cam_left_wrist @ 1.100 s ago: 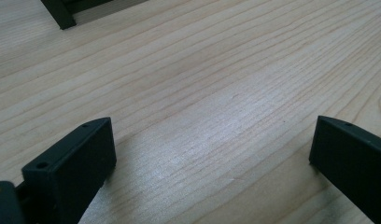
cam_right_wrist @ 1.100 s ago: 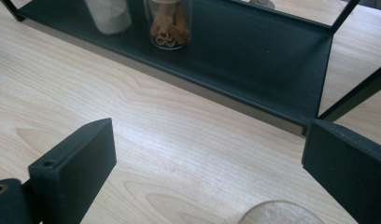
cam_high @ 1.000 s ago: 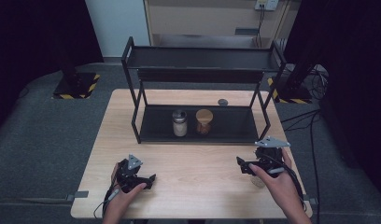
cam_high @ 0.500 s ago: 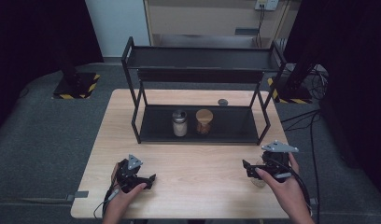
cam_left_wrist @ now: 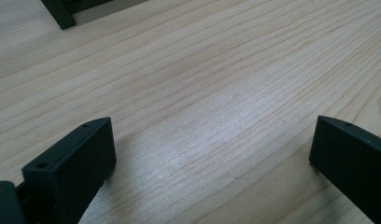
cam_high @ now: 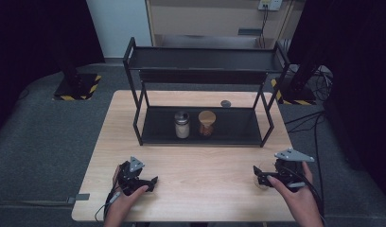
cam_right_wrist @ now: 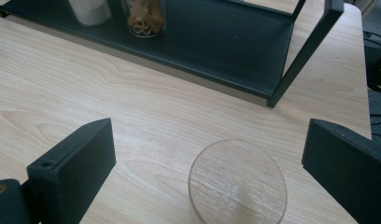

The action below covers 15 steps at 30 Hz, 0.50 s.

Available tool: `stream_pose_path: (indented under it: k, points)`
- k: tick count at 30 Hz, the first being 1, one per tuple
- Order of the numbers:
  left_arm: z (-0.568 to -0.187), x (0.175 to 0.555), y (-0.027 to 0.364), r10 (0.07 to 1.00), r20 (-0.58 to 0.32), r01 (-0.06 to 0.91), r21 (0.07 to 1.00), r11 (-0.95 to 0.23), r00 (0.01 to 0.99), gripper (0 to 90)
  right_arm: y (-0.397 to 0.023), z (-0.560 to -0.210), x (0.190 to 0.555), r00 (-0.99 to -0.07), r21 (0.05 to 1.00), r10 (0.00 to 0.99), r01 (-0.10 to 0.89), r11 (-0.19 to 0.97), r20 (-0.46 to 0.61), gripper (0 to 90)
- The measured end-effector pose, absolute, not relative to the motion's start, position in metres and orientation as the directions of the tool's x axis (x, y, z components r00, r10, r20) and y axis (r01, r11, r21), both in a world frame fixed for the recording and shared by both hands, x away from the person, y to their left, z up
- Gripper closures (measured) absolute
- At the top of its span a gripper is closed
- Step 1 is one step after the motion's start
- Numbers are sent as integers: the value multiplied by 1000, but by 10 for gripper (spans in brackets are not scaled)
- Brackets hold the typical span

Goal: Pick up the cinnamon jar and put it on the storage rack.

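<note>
Right gripper view: wide-open jaws straddle a clear glass untouched; left gripper spread, empty.

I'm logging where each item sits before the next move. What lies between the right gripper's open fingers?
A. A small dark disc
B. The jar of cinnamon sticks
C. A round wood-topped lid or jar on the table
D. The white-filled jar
C: in the right gripper view, the round light-wood-topped clear item sits on the table between the right gripper's spread fingers, untouched; the two jars stand on the black shelf.
</note>
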<state>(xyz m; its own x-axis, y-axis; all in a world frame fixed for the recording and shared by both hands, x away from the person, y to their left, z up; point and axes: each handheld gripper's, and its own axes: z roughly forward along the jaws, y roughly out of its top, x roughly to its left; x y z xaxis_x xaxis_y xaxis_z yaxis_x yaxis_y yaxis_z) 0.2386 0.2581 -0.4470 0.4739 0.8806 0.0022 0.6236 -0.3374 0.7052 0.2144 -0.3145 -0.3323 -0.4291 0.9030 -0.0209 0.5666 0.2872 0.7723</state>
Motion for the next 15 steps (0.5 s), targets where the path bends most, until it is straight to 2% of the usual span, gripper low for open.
stream_pose_path:
  k: [15]
  points:
    - [-447, 238, 258, 882, 2, 623, 707, -334, 471, 0, -325, -340, 201, -415, 773, 910, 572, 273, -14, 26]
